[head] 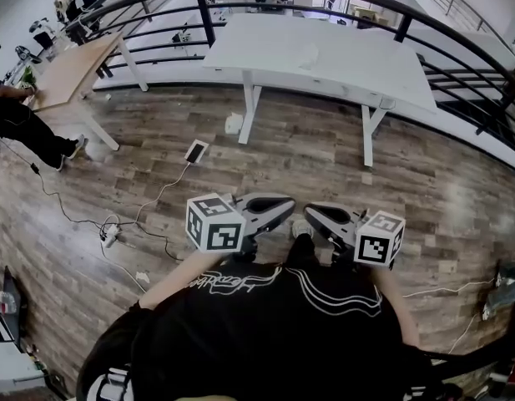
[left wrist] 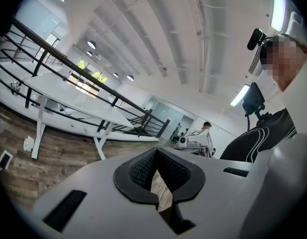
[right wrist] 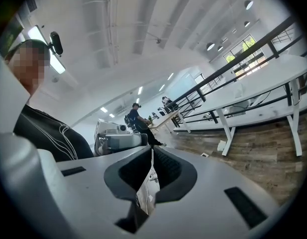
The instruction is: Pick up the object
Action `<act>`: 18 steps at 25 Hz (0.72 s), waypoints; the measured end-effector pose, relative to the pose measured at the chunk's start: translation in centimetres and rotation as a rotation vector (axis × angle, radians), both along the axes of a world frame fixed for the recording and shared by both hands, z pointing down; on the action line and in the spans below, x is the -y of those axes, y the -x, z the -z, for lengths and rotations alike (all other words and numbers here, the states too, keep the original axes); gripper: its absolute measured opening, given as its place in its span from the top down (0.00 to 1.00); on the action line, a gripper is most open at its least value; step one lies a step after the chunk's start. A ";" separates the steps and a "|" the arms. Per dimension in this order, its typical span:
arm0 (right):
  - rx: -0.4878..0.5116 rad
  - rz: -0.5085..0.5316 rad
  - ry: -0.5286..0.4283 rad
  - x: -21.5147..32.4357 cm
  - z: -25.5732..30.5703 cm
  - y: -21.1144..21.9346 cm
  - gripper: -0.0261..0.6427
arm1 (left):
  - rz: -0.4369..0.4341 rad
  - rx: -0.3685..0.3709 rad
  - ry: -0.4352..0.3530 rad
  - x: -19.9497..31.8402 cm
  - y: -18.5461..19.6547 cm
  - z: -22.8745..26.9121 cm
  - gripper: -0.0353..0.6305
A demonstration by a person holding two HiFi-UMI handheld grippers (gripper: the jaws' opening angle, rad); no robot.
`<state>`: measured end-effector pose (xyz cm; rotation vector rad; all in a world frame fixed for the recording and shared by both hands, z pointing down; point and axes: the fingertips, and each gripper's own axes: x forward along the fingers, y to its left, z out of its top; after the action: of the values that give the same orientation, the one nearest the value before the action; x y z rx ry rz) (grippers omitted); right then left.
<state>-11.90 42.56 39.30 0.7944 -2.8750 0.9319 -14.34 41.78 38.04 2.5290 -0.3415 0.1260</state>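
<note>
Both claws are fully closed and empty. The left gripper (head: 284, 206) and right gripper (head: 314, 214) point tip to tip, just apart, at our chest. We identify no object to pick up in any view, so neither is nearer.

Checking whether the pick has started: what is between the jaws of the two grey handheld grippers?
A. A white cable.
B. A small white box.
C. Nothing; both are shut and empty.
C: in their own views the left gripper and the right gripper each show dark ribbed pads meeting at the tips, with nothing clamped between them.
</note>
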 end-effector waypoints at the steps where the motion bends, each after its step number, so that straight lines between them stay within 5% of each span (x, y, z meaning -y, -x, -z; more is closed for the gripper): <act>1: 0.005 0.002 -0.001 0.6 -0.1 0.0 0.94 | 0.003 0.004 0.001 0.5 0.0 -0.1 0.94; 18: 0.051 0.055 0.051 21.0 -1.7 -7.2 0.94 | 0.087 0.040 0.073 20.2 -6.9 -2.2 0.94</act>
<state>-4.69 21.53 41.02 0.6935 -2.8872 1.0296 -7.43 21.55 40.23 2.4380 -0.4541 0.1527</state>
